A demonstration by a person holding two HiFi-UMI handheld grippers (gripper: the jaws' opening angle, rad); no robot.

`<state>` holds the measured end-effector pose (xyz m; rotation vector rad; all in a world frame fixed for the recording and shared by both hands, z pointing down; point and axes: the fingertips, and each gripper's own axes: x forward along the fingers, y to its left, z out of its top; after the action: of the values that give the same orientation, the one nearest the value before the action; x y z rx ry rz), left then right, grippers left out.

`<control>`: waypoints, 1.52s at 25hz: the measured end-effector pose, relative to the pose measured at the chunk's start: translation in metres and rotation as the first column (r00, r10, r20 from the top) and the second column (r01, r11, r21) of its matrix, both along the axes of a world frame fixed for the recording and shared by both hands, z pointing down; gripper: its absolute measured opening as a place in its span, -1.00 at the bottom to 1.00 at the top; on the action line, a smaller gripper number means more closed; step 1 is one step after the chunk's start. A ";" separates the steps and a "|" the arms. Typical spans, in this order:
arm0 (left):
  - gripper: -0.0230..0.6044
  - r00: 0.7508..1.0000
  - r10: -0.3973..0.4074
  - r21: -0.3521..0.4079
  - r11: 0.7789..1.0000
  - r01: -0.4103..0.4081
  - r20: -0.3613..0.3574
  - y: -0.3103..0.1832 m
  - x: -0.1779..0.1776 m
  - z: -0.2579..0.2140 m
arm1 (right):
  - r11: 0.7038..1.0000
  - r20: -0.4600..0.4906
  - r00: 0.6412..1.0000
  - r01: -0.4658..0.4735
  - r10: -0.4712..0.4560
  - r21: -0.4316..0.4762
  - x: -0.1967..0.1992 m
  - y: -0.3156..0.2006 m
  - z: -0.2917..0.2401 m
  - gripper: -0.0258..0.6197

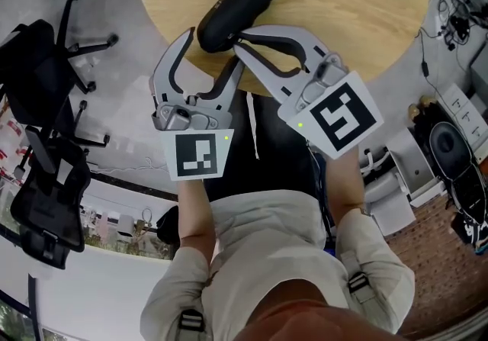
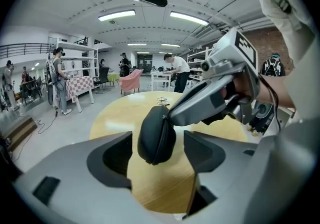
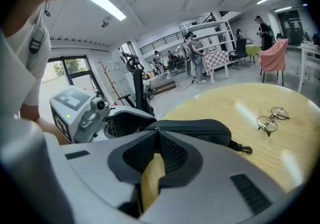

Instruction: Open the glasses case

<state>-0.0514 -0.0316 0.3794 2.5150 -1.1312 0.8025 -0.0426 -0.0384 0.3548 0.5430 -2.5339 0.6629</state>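
A black zipped glasses case (image 1: pixel 244 4) lies at the near edge of the round wooden table (image 1: pixel 351 11). My left gripper (image 1: pixel 213 49) is open, its jaws standing on either side of the case's near end (image 2: pixel 156 135) without touching it. My right gripper (image 1: pixel 238 43) comes in from the right, its tips closed together at the case's zipper seam (image 3: pixel 156 130), apparently pinching the zipper pull. From the left gripper view the right gripper's tips (image 2: pixel 169 114) meet the case's side. A cord loop (image 3: pixel 245 149) hangs off the case's far end.
A pair of wire-framed glasses (image 3: pixel 272 119) lies on the table beyond the case. Black office chairs (image 1: pixel 46 141) stand on the floor to the left, cables and equipment (image 1: pixel 457 149) to the right. Several people stand far off in the room.
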 end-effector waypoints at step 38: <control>-0.02 0.997 0.071 0.003 0.997 -0.071 -0.003 -0.020 0.012 0.013 | 0.999 -0.150 0.989 0.025 -0.019 0.040 0.014 -0.011 0.002 -0.79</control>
<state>-0.0393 -0.0517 0.3921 2.5706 -1.0474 0.8154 -0.0282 -0.0499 0.3569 0.5571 -2.4145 0.5416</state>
